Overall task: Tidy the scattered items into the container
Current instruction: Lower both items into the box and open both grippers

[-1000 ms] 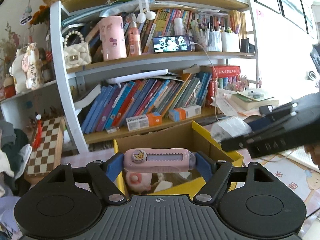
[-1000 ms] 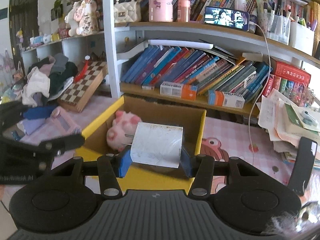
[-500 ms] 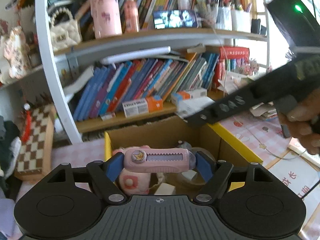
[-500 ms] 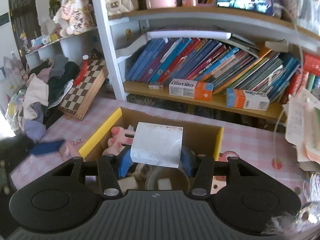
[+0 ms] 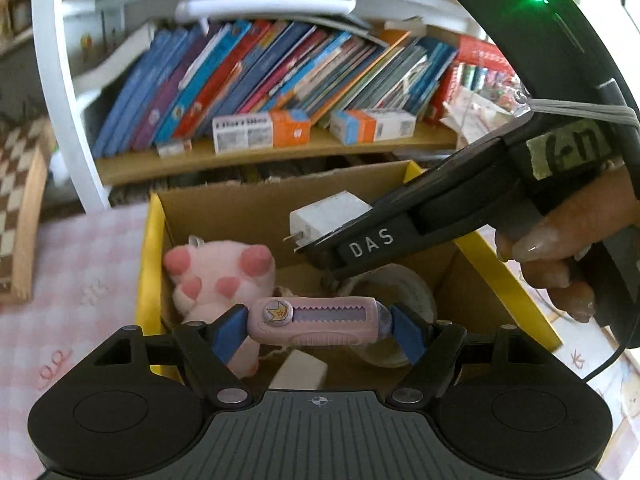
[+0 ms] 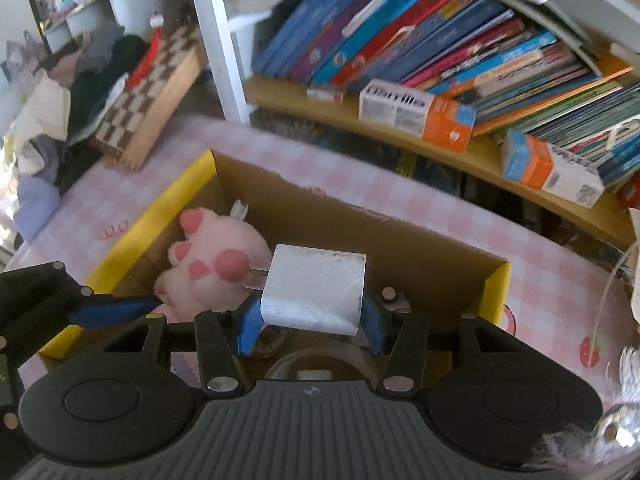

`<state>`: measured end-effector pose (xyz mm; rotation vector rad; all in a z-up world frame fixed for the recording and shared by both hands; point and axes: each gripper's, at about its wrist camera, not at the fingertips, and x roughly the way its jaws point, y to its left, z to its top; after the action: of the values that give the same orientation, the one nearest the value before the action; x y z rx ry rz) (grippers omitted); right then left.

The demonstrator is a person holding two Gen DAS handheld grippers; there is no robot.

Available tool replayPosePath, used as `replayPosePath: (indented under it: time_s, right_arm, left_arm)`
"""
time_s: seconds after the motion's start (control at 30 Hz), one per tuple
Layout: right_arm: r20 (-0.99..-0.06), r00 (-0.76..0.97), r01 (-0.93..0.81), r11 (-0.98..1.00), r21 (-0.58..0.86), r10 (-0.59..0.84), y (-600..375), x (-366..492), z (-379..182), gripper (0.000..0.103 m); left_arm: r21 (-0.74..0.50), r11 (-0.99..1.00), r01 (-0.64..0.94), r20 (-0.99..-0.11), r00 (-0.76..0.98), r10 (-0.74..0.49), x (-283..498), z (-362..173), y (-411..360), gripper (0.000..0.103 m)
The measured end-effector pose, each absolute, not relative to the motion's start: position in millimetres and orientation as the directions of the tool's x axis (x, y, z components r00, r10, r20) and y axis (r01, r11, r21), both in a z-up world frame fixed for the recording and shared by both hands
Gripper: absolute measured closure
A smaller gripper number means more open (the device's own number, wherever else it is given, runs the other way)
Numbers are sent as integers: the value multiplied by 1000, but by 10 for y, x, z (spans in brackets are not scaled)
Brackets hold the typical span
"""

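Note:
My left gripper [image 5: 318,325] is shut on a pink utility knife [image 5: 316,320], held crosswise above the open cardboard box [image 5: 248,208] with yellow rims. My right gripper [image 6: 310,326] is shut on a white plug charger [image 6: 316,292], held over the same box [image 6: 400,256]. The charger [image 5: 324,220] and the right gripper also show in the left wrist view. Inside the box lie a pink plush toy [image 5: 224,276], a roll of tape [image 5: 400,292] and a small white block [image 5: 300,368]. The plush also shows in the right wrist view [image 6: 212,268].
The box stands on a pink checked tablecloth [image 6: 160,184]. Behind it a bookshelf [image 5: 280,148] holds slanted books and orange-white cartons [image 6: 416,112]. A chessboard box [image 6: 152,96] and piled clothes [image 6: 60,92] lie at the left. Papers and a cable lie at the right.
Both grippers have moved forward and down toward the box, each still holding its item. The right gripper and charger have come in over the box's middle in the left wrist view.

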<state>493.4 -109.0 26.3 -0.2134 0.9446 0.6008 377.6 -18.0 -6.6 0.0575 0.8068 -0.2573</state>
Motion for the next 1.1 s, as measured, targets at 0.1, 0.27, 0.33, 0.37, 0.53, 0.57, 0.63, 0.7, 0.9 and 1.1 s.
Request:
replayPosePath:
  time_s: [0.1, 0.27, 0.33, 0.37, 0.53, 0.57, 0.63, 0.7, 0.9, 1.1]
  right_arm:
    - [-832, 402, -568, 817, 101, 382, -1045, 5067, 185, 54]
    - [-861, 358, -594, 800, 90, 362, -929, 5183, 93, 54]
    - [-867, 344, -600, 795, 92, 360, -890, 5209, 65, 54]
    - [-870, 339, -602, 793, 92, 359, -874, 5221, 52, 54]
    - [-872, 334, -591, 800, 103, 359, -853, 5285, -2, 54]
    - [-870, 334, -583, 805, 111, 362, -865, 5298, -11, 54]
    - [-863, 338, -576, 808, 126, 375, -887, 5299, 13, 51]
    - [-854, 343, -571, 809, 142, 392, -908, 5288, 54, 44]
    - [-821, 365, -575, 800, 172, 439, -977, 5193, 219, 39]
    - [-786, 396, -566, 800, 197, 474, -1057, 5026, 430, 37]
  left_arm:
    - [-92, 966, 240, -748, 623, -226, 3908, -129, -154, 25]
    - [-127, 965, 229, -788, 567, -238, 4093, -209, -152, 25]
    - [-131, 966, 223, -800, 551, -236, 4151, -235, -160, 25]
    - [-132, 966, 221, -804, 546, -235, 4172, -244, -164, 24]
    - [-147, 967, 207, -809, 537, -238, 4247, -260, -180, 24]
    - [-149, 967, 206, -809, 537, -239, 4258, -263, -185, 24]
    - [-154, 967, 204, -807, 539, -242, 4276, -263, -185, 24]
    - [-165, 966, 198, -801, 544, -248, 4287, -257, -168, 24]
    - [-207, 960, 190, -780, 560, -279, 4238, -216, -101, 23]
    - [-212, 957, 200, -746, 600, -290, 4085, -50, -40, 23]
